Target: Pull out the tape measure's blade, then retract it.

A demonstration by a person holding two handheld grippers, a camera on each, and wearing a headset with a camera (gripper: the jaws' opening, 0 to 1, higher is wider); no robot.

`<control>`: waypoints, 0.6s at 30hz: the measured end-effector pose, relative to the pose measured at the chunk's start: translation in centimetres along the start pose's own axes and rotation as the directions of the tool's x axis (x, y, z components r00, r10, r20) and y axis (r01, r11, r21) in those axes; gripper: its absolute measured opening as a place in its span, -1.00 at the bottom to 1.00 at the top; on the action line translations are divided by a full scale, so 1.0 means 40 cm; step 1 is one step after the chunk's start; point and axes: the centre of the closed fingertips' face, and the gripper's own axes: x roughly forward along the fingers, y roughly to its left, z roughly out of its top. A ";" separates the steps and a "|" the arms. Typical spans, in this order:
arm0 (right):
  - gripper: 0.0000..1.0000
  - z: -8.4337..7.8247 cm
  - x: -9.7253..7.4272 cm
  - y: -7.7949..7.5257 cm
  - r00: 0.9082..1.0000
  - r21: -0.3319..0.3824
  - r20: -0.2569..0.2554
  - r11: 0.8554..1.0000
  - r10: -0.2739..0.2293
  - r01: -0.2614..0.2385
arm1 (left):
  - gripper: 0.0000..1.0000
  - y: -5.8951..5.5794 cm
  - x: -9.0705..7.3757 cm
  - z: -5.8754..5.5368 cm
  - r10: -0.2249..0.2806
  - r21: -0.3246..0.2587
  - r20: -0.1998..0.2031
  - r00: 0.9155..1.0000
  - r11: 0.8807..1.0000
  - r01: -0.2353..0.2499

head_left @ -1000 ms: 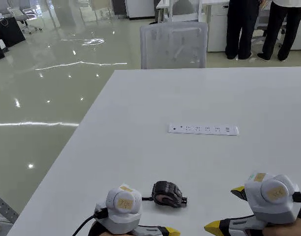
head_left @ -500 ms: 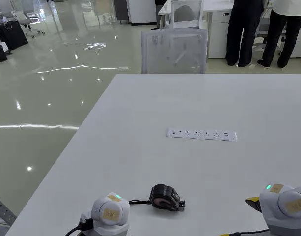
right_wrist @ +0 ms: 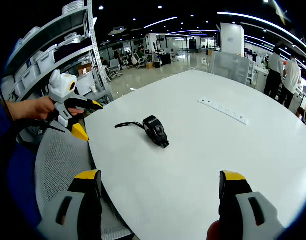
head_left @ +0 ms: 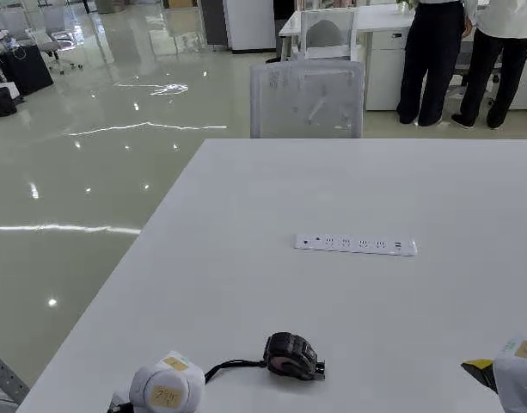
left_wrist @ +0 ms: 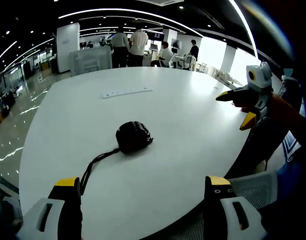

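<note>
The black tape measure (head_left: 293,356) lies on the white table (head_left: 349,181) near its front edge, with its wrist strap (head_left: 231,368) trailing toward the left gripper (left_wrist: 143,181). The left gripper and the right gripper (right_wrist: 159,175) both have their jaws spread wide and empty. The tape measure sits ahead of each, well apart from the fingertips.

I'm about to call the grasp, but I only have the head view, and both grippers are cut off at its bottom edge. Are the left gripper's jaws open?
Observer: Yes. The left gripper is open, its yellow-tipped jaws wide apart with nothing between them.
Operator: And the right one?
Observer: The right gripper is open too and empty, facing the black tape measure without touching it.
Operator: Is the tape's cord caught on anything?
Observer: No. The thin black cord lies loose on the white table, in neither gripper's jaws.
</note>
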 end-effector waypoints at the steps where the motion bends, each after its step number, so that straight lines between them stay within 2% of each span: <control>1: 0.90 -0.004 -0.007 0.001 1.000 0.003 -0.003 1.000 -0.003 0.003 | 1.00 0.000 -0.005 -0.002 -0.002 0.004 -0.001 1.000 1.000 0.002; 5: 0.94 -0.017 -0.028 0.002 1.000 0.014 -0.012 1.000 -0.010 0.010 | 1.00 -0.007 -0.019 -0.013 -0.019 0.039 -0.027 0.999 0.999 0.020; 11: 0.99 -0.029 -0.065 -0.001 0.999 0.034 -0.015 0.999 -0.029 0.029 | 1.00 0.007 -0.046 -0.001 -0.013 0.035 -0.006 1.000 0.999 0.013; 18: 1.00 -0.052 -0.093 -0.002 0.999 0.044 -0.030 0.998 -0.037 0.038 | 1.00 0.011 -0.070 0.010 -0.009 0.041 0.009 1.000 0.999 0.009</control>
